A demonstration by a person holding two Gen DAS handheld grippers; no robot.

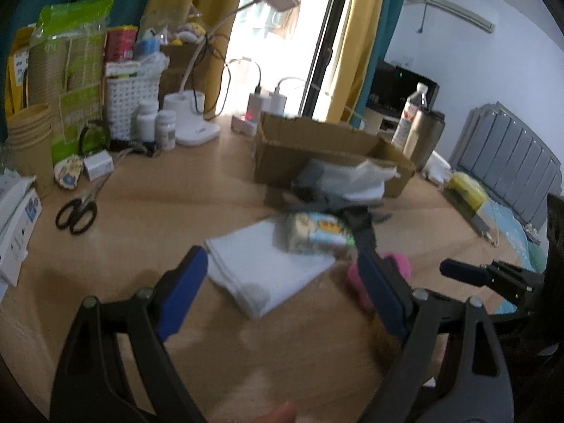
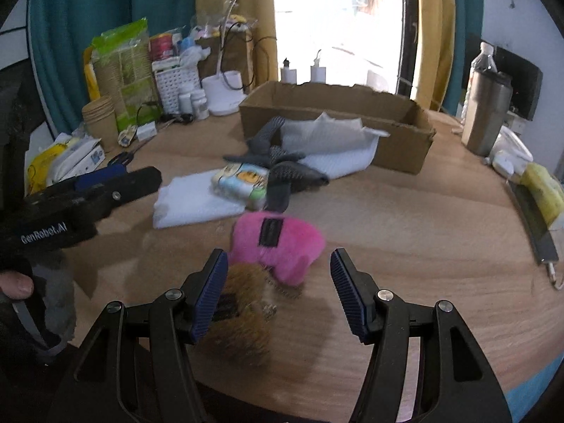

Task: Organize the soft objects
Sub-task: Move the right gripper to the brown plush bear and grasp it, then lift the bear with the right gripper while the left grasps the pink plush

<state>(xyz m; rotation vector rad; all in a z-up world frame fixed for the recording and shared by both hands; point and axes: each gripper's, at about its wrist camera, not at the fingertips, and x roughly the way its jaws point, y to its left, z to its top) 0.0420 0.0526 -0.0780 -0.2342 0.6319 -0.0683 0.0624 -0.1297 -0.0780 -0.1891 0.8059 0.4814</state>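
Note:
A folded white towel (image 1: 271, 268) lies on the wooden table just beyond my open, empty left gripper (image 1: 282, 282); it also shows in the right wrist view (image 2: 194, 199). A printed cartoon cloth (image 2: 243, 181) rests on its far corner. A grey glove (image 2: 282, 169) lies behind that. A pink plush (image 2: 278, 243) and a brown furry plush (image 2: 243, 313) lie at my open, empty right gripper (image 2: 278, 290); the brown plush touches its left finger. A cardboard box (image 2: 338, 109) stands behind, with a white cloth (image 2: 331, 141) hanging over its front wall.
Scissors (image 1: 75, 213), paper cups (image 1: 30, 141), bottles, a white basket and a desk lamp base (image 1: 192, 120) crowd the back left. A steel tumbler (image 2: 488, 112) and a water bottle stand right of the box. A yellow sponge (image 2: 544, 188) lies at the right edge.

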